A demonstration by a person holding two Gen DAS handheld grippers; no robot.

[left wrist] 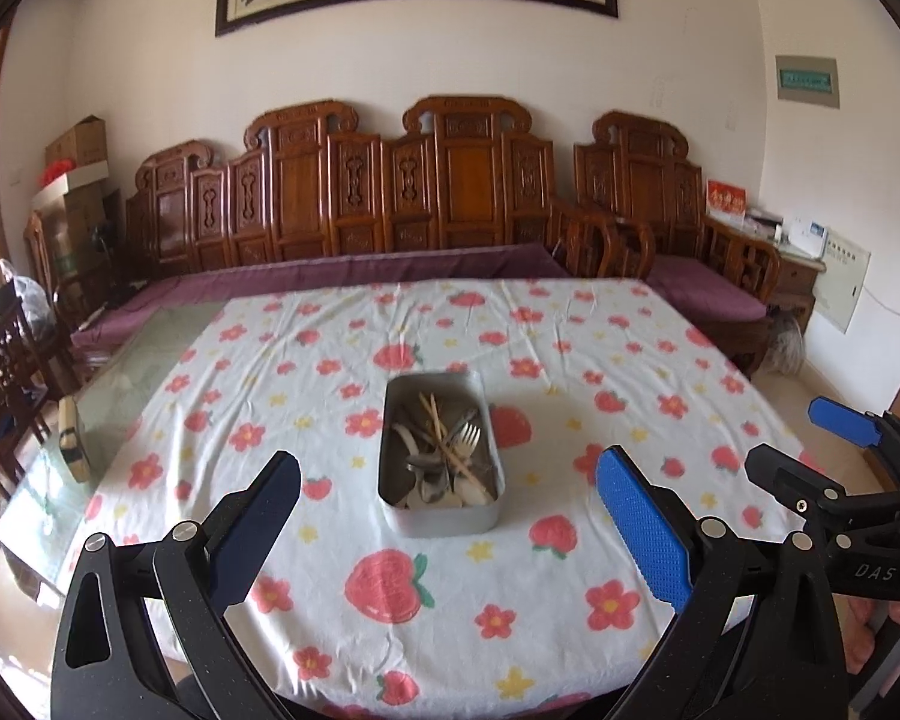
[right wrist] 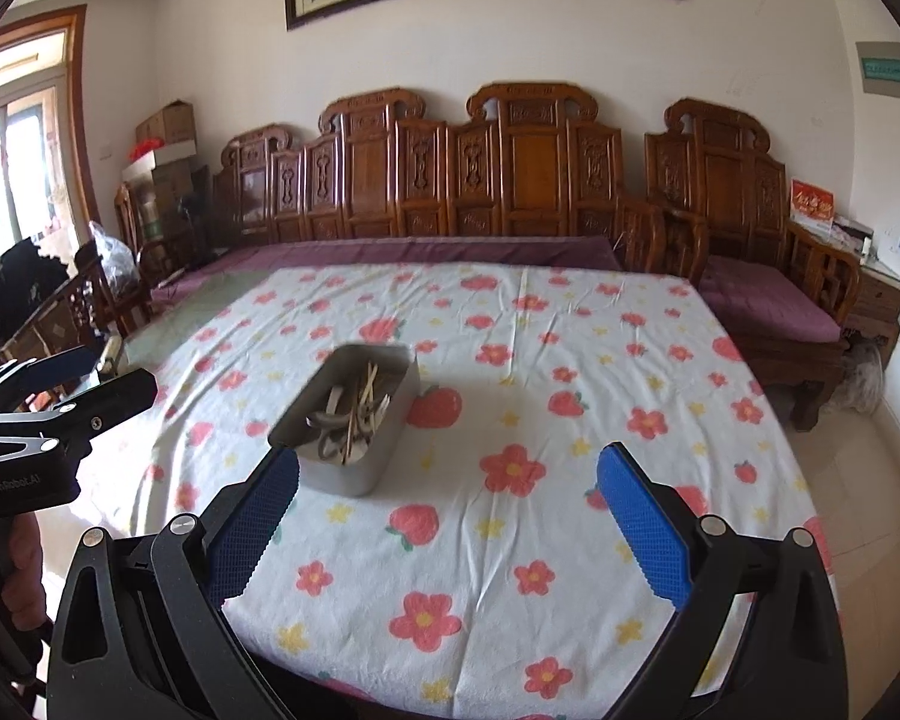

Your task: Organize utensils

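A grey metal box [left wrist: 438,513] [right wrist: 366,468] stands on the flowered tablecloth [left wrist: 570,540] [right wrist: 540,390], in the middle of the table. It holds forks [left wrist: 465,438], spoons and wooden chopsticks [left wrist: 444,438] [right wrist: 363,396] piled together. My left gripper [left wrist: 447,477] hangs open above the near part of the table, the box seen between its fingers, nothing held. My right gripper [right wrist: 447,468] is open too and empty, with the box just beyond its left finger [right wrist: 258,516]. Each gripper shows at the edge of the other's view.
A carved wooden bench [left wrist: 438,198] with purple cushions runs behind the table. Bare glass tabletop [left wrist: 126,378] shows left of the cloth, with a small object [left wrist: 72,438] lying on it. Wooden chairs and stacked cartons [left wrist: 78,144] stand at the left. A hand [right wrist: 24,564] grips the left tool.
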